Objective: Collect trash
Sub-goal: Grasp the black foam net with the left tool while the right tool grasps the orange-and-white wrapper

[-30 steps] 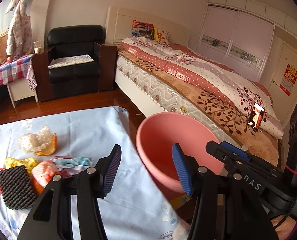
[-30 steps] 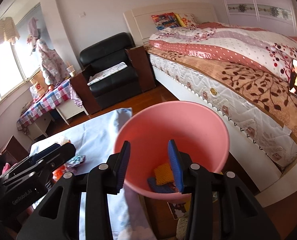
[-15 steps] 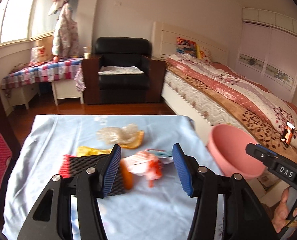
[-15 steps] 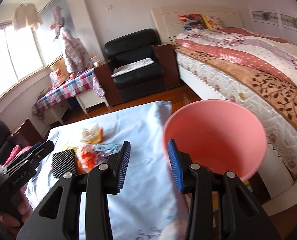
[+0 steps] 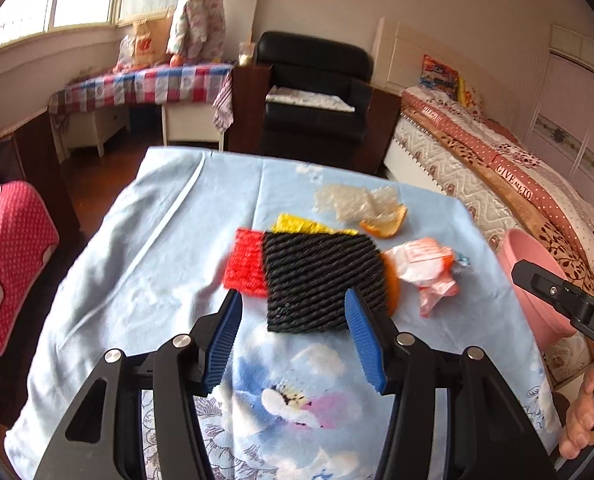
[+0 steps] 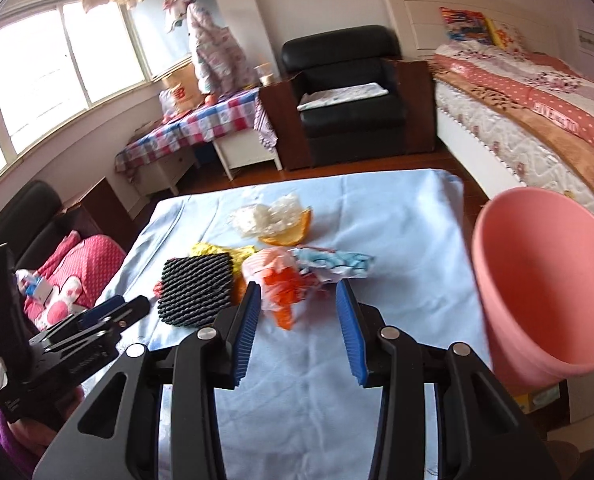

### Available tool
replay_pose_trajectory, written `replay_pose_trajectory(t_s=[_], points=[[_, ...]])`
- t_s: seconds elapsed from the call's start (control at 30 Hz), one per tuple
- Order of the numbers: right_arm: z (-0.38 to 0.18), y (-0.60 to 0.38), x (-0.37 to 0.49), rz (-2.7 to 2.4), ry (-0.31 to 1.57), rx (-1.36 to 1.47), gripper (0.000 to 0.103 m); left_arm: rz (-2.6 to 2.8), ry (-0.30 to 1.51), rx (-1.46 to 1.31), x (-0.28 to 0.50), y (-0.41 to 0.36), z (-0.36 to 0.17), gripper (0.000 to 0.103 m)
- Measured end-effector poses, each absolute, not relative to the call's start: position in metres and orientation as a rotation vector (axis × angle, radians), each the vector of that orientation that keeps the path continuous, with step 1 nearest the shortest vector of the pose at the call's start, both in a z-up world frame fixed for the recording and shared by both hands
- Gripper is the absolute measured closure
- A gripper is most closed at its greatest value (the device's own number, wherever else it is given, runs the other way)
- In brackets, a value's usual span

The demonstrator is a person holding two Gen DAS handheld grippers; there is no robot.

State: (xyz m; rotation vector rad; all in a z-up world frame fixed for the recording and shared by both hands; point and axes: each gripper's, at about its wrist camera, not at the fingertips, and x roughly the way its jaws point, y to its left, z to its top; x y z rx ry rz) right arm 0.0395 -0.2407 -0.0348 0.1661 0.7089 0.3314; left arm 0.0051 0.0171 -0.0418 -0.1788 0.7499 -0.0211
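Trash lies on a table with a light blue cloth [image 5: 137, 248]: a black foam net [image 5: 321, 276] over a red net [image 5: 247, 262], a yellow wrapper [image 5: 297, 224], clear crumpled plastic [image 5: 353, 202], an orange peel [image 5: 387, 224] and an orange-white wrapper [image 5: 425, 268]. My left gripper [image 5: 293, 336] is open, just short of the black net. My right gripper [image 6: 299, 320] is open, just short of the orange-white wrapper [image 6: 281, 280]. A pink bin [image 6: 537, 280] stands at the table's right edge.
A bed [image 6: 537, 112] runs along the right. A black armchair [image 5: 313, 92] and a checked side table [image 5: 145, 84] stand behind the table. A red dotted cushion [image 5: 1, 248] lies on the left.
Both grippers have swung left from the pink bin to over the table. The left now faces the black net, the right the orange-white wrapper. Both stay open and empty.
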Motion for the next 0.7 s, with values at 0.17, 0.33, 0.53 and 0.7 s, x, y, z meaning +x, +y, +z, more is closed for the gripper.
replay_pose_trajectory(t_s=[0.17,0.33,0.53,0.7], points=[[-0.042,-0.220,0.055,0.368,0.748,0.141,0.063,-0.021,0.814,-0.220,0.017,0.027,-0.062,0.050],[-0.049,-0.207,0.068,0.397,0.774,0.126,0.063,-0.035,0.838,-0.239,0.029,0.026,-0.070,0.050],[-0.056,-0.194,0.080,0.386,0.788,0.101,0.063,-0.072,0.899,-0.262,0.046,0.022,-0.079,0.072],[-0.061,-0.194,0.086,0.357,0.792,0.094,0.063,-0.067,0.908,-0.263,0.048,0.023,-0.083,0.093]])
